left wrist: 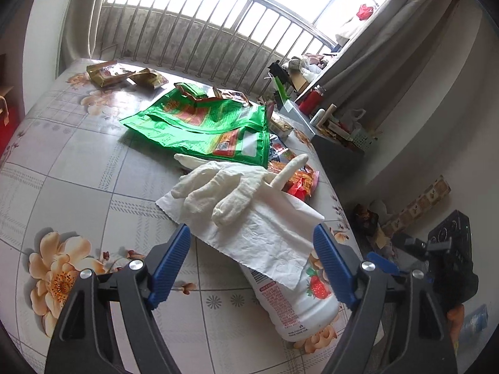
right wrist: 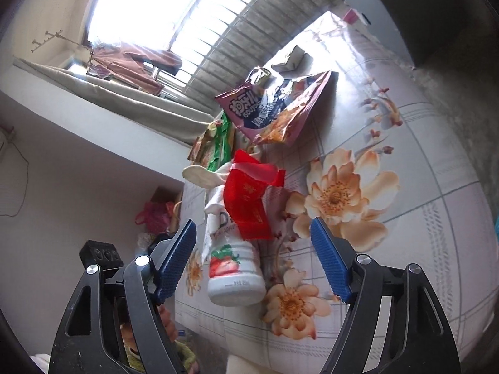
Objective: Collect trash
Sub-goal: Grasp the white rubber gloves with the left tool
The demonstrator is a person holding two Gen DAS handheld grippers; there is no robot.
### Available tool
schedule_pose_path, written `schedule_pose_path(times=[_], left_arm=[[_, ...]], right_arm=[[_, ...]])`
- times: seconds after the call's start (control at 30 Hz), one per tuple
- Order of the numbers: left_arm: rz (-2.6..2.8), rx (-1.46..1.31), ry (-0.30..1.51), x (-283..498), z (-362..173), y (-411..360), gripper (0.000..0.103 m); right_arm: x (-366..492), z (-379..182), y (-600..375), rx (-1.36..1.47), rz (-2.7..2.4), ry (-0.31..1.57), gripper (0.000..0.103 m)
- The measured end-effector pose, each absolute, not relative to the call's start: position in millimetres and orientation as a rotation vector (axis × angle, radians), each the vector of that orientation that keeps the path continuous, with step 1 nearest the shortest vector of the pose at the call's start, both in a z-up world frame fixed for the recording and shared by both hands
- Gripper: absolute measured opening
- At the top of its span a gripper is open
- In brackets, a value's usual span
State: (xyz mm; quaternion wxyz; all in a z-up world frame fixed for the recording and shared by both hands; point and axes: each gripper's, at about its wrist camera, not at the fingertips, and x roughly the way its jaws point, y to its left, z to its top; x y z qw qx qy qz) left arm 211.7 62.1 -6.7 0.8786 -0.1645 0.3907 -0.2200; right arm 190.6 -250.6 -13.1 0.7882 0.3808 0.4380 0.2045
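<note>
Left gripper [left wrist: 252,257]: standing released, tissue [left wrist: 249,233] and glove [left wrist: 224,187] lying just ahead.
Right gripper [right wrist: 253,249]: hanging released, fingers flanking strawberry bottle [right wrist: 234,271].

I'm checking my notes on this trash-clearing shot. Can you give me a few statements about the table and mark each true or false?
1. The strawberry bottle lies on its side. True.
2. A white glove rests on the paper towel. True.
3. The green bag hangs from the window bars. False: it lies flat on the table.
4. The left gripper is shut on the bottle. False: its fingers stand apart, holding nothing.
5. The red wrapper lies under the bottle. False: it lies on top.
</note>
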Motion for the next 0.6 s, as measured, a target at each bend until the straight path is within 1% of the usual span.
schedule_pose_path(times=[0.1, 0.23, 0.37, 0.47, 0.5, 0.53, 0.6], left_arm=[[-0.458, -0.316, 0.796, 213, -6, 59, 0.078], [-0.443, -0.267, 0.782, 224, -4, 55, 0.073], [-0.412, -0.14, 0.793, 241, -5, 42, 0.072], [-0.406, -0.081, 0.802, 254, -10, 34, 0.066], [-0.404, -0.067, 0.808, 258, -13, 32, 0.062], [-0.401, -0.051, 0.818, 262, -16, 30, 0.06], [-0.399, -0.032, 0.834, 268, -22, 28, 0.053]], right_arm=[[208, -13, -247, 0.851, 0.459, 0.952, 0.071], [232, -15, -237, 0.852, 0.48, 0.973, 0.071], [244, -15, -226, 0.84, 0.491, 0.996, 0.07], [240, -7, -217, 0.806, 0.532, 0.975, 0.066], [239, -3, -212, 0.784, 0.55, 0.964, 0.063], [237, -1, -208, 0.758, 0.566, 0.957, 0.061], [235, 1, -200, 0.711, 0.593, 0.951, 0.056]])
